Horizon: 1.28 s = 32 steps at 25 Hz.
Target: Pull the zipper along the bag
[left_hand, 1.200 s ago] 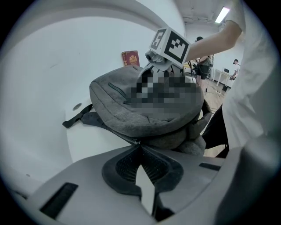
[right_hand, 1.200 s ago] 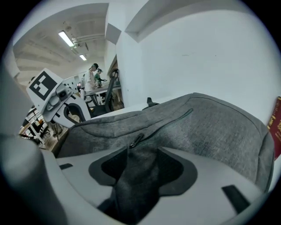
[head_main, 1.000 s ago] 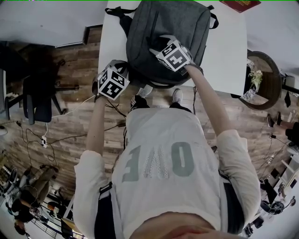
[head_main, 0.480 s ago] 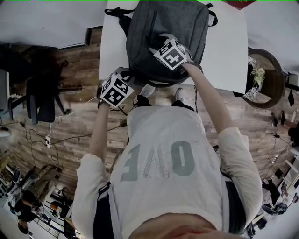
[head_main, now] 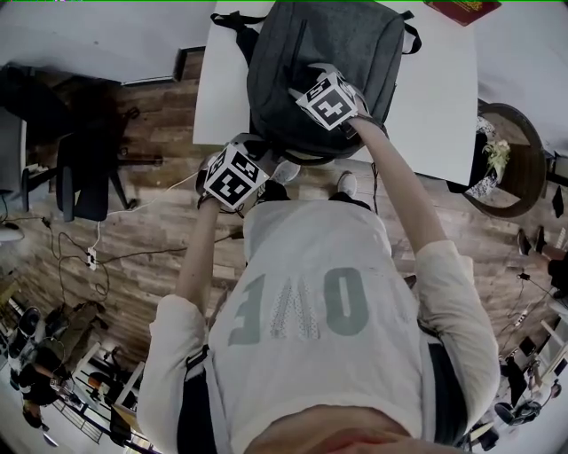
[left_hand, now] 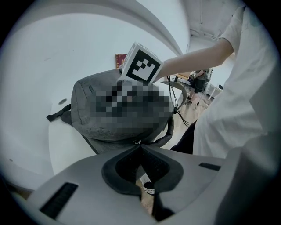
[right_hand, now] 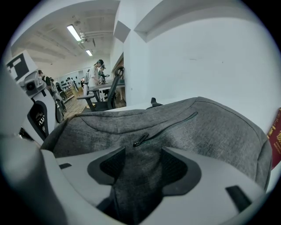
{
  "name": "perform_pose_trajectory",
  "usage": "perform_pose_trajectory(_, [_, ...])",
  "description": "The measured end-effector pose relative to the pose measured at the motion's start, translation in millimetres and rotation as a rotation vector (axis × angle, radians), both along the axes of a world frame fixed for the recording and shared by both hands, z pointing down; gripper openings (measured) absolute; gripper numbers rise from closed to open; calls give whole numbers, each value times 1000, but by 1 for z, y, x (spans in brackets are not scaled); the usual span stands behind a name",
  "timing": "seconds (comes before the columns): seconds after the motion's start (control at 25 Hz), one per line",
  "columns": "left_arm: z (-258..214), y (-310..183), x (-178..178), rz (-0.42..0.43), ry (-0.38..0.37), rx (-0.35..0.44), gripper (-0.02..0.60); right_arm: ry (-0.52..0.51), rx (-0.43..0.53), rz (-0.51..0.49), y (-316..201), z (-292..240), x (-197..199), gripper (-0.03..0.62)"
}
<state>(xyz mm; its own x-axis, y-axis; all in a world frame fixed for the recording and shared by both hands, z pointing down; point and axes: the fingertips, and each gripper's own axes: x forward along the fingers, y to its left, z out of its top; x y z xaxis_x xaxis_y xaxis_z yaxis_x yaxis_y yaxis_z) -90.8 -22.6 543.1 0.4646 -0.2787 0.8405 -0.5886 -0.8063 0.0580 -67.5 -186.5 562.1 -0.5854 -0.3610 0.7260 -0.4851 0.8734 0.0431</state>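
A grey backpack (head_main: 319, 53) lies flat on the white table (head_main: 426, 106). My left gripper (head_main: 264, 158) is at the bag's near edge by the table's front. In the left gripper view its jaws (left_hand: 139, 145) are shut, and a small metal zipper pull (left_hand: 137, 142) is pinched at the tips. My right gripper (head_main: 312, 80) rests on top of the bag. A fold of the grey fabric (right_hand: 140, 184) fills the space between its pads (right_hand: 175, 167), so it (right_hand: 142, 154) is shut on the bag. A front pocket's zipper pull (right_hand: 140, 140) lies just past those tips.
A red book (head_main: 461, 9) lies on the table's far right corner. A round side table with a plant (head_main: 501, 151) stands to the right, and a dark office chair (head_main: 80, 168) to the left. Cables run over the wooden floor (head_main: 133, 257).
My left gripper has slid right and towards me along the bag's near edge. The right gripper has stayed where it was on the bag.
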Motion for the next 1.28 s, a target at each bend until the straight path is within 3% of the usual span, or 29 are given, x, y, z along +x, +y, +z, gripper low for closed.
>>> perform_pose_trajectory(0.2, [2, 13, 25, 23, -16, -21, 25, 38, 30, -59, 6, 1, 3, 256])
perform_pose_trajectory(0.4, [7, 15, 25, -65, -17, -14, 25, 43, 53, -86, 8, -2, 2, 256])
perform_pose_trajectory(0.52, [8, 17, 27, -76, -36, -6, 25, 66, 60, -127, 11, -4, 7, 256])
perform_pose_trajectory(0.64, [10, 18, 26, -89, -51, 3, 25, 121, 148, -149, -4, -17, 20, 261])
perform_pose_trajectory(0.8, [11, 14, 24, -128, -34, 30, 25, 197, 249, -74, -64, -51, 63, 261])
perform_pose_trajectory(0.88, [11, 14, 23, -140, -28, 38, 25, 200, 199, -27, -82, -55, 81, 258])
perform_pose_trajectory(1.08, [11, 12, 23, -145, -34, 62, 25, 100, -30, 116, -89, -41, 94, 258])
perform_pose_trajectory(1.28, [12, 6, 12, -165, -46, 101, 25, 43, -65, 176, -87, -40, 99, 262])
